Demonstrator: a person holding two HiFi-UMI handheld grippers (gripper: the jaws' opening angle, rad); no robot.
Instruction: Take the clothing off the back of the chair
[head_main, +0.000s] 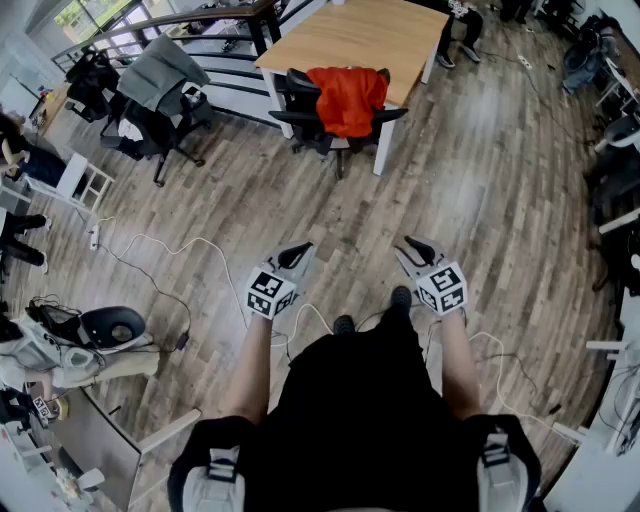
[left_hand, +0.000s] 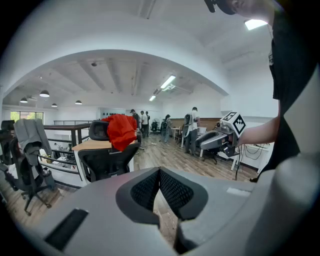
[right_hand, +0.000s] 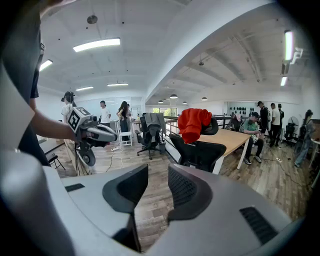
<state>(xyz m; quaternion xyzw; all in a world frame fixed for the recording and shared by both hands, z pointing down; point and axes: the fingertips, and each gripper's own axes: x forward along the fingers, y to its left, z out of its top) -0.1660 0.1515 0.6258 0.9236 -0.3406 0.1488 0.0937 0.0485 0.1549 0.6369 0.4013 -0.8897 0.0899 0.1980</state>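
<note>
Head view: red clothing (head_main: 347, 97) draped over chair (head_main: 300, 110).

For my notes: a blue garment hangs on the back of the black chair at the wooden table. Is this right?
No: the garment is red, not blue, as the head view shows. It hangs on the chair at the table.

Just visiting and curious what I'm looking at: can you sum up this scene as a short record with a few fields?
Clothing: red garment, draped over chair back
Chair: black office chair, at the wooden table
Left gripper: jaws shut, nothing held
Right gripper: jaws apart, nothing between
Position: both grippers over the floor, far from the chair
Progress: garment untouched
</note>
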